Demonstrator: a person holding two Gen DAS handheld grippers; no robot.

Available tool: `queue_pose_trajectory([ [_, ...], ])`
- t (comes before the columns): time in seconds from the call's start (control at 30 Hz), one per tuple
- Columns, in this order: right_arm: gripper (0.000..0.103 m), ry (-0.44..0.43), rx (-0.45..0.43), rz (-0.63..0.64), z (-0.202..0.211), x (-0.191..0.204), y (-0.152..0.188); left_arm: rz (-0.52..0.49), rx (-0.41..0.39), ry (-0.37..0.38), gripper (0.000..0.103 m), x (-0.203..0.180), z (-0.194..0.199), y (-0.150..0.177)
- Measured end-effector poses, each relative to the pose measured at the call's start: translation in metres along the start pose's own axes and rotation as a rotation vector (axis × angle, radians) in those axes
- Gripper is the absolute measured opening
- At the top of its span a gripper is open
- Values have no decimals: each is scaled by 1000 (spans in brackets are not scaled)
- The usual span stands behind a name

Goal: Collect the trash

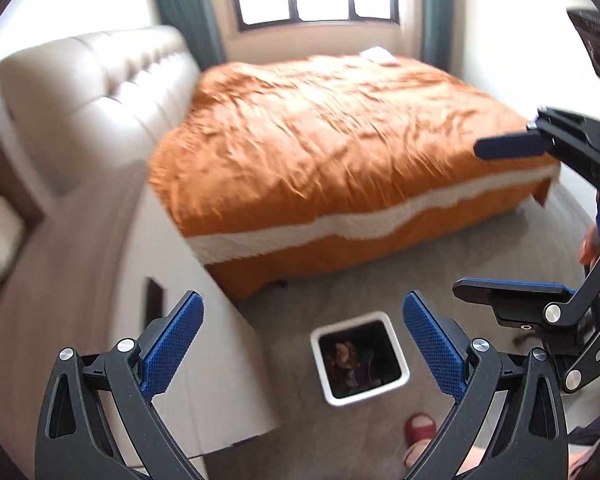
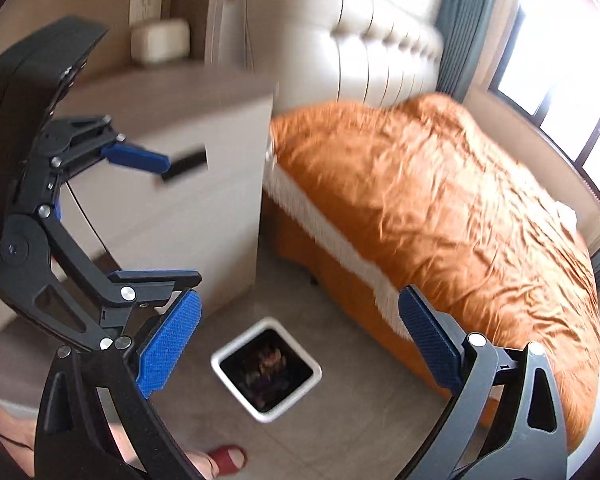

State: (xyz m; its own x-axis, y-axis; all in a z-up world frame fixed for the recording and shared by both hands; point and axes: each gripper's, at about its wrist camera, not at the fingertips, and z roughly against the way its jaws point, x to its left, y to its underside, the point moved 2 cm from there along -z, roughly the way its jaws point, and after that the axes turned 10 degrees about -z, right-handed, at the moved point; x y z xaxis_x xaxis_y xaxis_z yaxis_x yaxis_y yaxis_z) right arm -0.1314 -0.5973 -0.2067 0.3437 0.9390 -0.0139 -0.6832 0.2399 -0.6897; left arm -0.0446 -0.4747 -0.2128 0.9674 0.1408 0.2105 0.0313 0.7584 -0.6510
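hovering high over the floor, the left gripper (image 1: 303,343) and right gripper (image 2: 300,332) both gape apart, holding nothing. the white bin (image 1: 360,363) stands upright between nightstand (image 2: 204,184) and bed (image 1: 340,140), mouth up — squarish, no clear long axis. risk: blur suggests fast motion, so a pad may knock its rim.

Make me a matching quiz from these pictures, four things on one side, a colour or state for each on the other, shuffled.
Things:
1. bin
2. bedspread
3. slipper
4. left gripper

Descriptions:
A. orange
B. open, holding nothing
C. red
D. white, trash inside

Pairs: 1-D, 2-A, 3-C, 4-B
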Motion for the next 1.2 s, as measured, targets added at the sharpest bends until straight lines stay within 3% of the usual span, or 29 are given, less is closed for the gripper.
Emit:
queue_pose_trajectory([
  [0.17,99,-51,-73,-19,25,37,-30,162,-62,-102,98,40,65,9],
  [0.43,99,-211,-177,-71,55,126,-84,415,-78,-383,98,113,172,63],
  [0.6,99,-317,-197,-20,64,194,-120,569,-41,-527,98,155,231,102],
  [0.73,99,-399,-205,0,70,236,-140,629,-10,-651,98,177,268,127],
  [1.1,99,-532,-253,73,92,317,-164,778,25,-842,98,209,343,173],
  [1.2,99,-539,-249,103,92,331,-165,810,36,-844,98,215,348,183],
])
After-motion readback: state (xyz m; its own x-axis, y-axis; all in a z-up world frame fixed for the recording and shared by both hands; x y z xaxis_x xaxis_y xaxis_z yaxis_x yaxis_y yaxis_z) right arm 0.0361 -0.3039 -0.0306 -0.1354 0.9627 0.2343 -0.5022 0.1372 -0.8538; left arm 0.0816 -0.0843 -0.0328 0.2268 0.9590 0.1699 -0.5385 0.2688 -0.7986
